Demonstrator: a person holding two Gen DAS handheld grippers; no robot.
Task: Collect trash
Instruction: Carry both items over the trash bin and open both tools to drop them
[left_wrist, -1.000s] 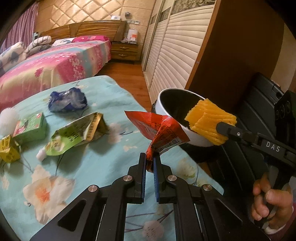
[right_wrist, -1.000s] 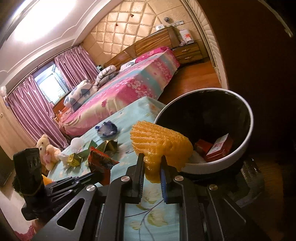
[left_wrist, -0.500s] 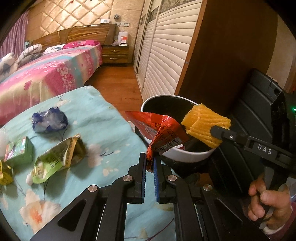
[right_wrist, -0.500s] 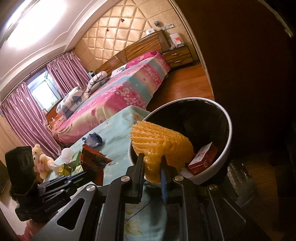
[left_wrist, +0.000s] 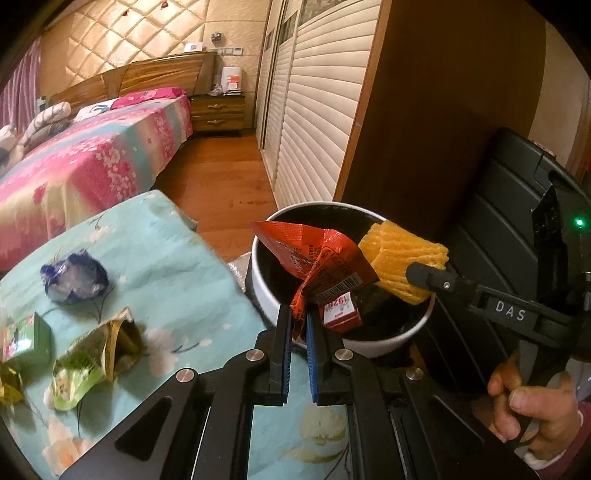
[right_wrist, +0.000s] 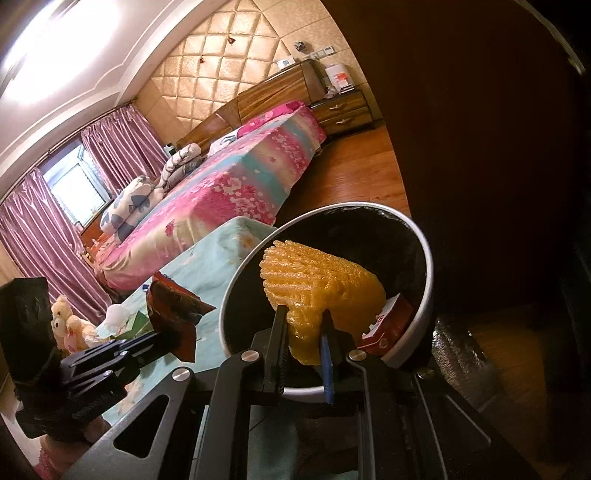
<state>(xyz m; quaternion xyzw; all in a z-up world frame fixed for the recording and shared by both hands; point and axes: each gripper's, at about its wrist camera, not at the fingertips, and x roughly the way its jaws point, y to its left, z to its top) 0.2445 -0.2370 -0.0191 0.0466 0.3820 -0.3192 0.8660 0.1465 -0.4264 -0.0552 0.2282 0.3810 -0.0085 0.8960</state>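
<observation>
My left gripper (left_wrist: 298, 320) is shut on a crumpled red snack wrapper (left_wrist: 317, 254), which hangs over the near rim of the white trash bin (left_wrist: 376, 341) with its black liner. My right gripper (right_wrist: 303, 322) is shut on a yellow foam net (right_wrist: 321, 282) held above the bin's (right_wrist: 424, 295) opening; the same net (left_wrist: 402, 260) shows in the left wrist view over the bin's far side. A red and white box (left_wrist: 340, 312) lies inside the bin. In the right wrist view the left gripper (right_wrist: 173, 334) with the red wrapper (right_wrist: 173, 299) sits left of the bin.
On the floral teal tablecloth (left_wrist: 177, 258) lie a blue crumpled wrapper (left_wrist: 74, 282), a green-gold foil bag (left_wrist: 92, 363) and a green carton (left_wrist: 22, 338). A dark wardrobe (left_wrist: 424, 110) stands behind the bin, a black case (left_wrist: 517, 206) to its right, and a pink bed (left_wrist: 92, 162) behind.
Both grippers have carried their loads toward the bin: the red wrapper went from over the tablecloth to over the bin's rim, and the yellow net now hangs further over the opening.
</observation>
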